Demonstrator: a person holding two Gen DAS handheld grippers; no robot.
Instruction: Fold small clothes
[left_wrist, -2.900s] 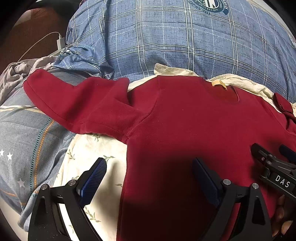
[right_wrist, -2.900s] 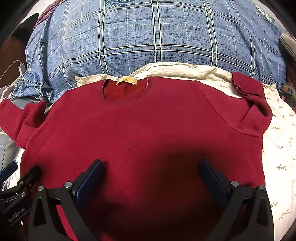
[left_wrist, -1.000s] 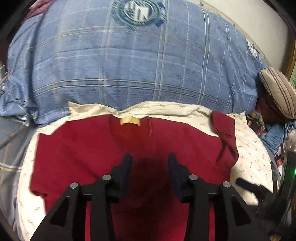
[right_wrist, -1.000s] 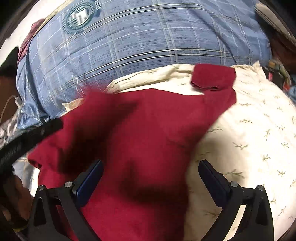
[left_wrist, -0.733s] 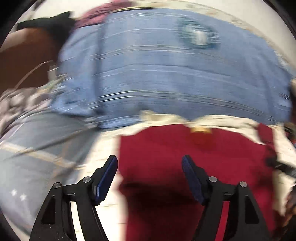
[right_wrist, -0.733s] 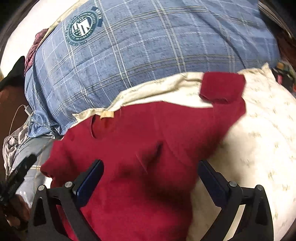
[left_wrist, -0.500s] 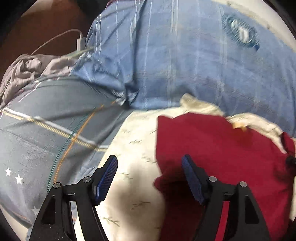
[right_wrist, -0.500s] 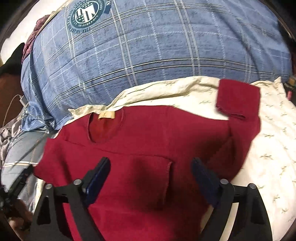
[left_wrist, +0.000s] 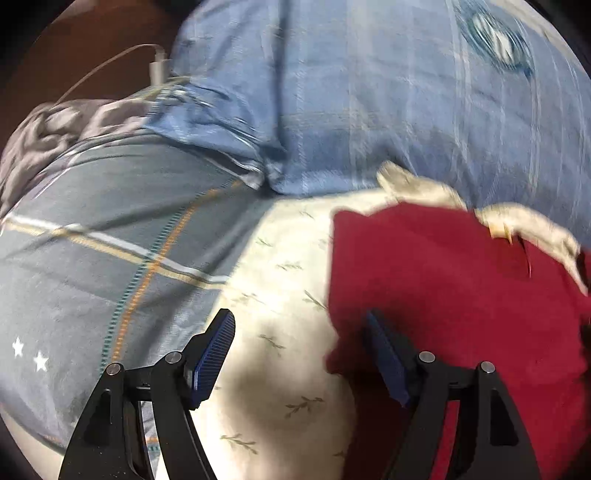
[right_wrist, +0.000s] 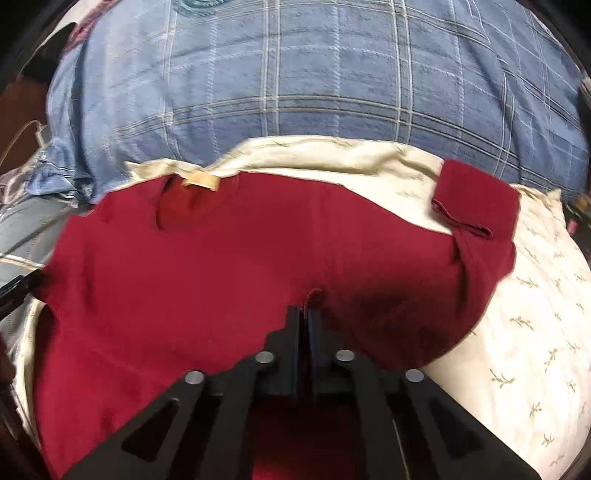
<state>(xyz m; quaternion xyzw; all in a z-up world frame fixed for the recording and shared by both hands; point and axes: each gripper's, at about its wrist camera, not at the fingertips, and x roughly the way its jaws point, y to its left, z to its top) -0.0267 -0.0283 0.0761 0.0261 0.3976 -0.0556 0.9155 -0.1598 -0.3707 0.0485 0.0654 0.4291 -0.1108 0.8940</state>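
Note:
A dark red long-sleeved top (right_wrist: 229, 266) lies flat on a cream leaf-print sheet (right_wrist: 532, 317), neck label (right_wrist: 201, 181) at the far side. Its left sleeve is folded in over the body, with the cuff (right_wrist: 316, 293) at the middle. My right gripper (right_wrist: 304, 312) is shut on that cuff. The right sleeve (right_wrist: 476, 199) is bent back at the far right. In the left wrist view my left gripper (left_wrist: 299, 347) is open and empty, low over the top's left edge (left_wrist: 443, 295), with its right finger over the red cloth and its left finger over the sheet (left_wrist: 280, 280).
A blue plaid quilt (right_wrist: 317, 81) rises behind the top. A grey-blue striped cover (left_wrist: 110, 236) lies to the left, with crumpled grey cloth (left_wrist: 66, 122) and a white charger cable (left_wrist: 155, 70) beyond it.
The left sleeve has been folded across the body. My left gripper let go, opened and swung to the top's left edge. My right gripper closed on the sleeve cuff.

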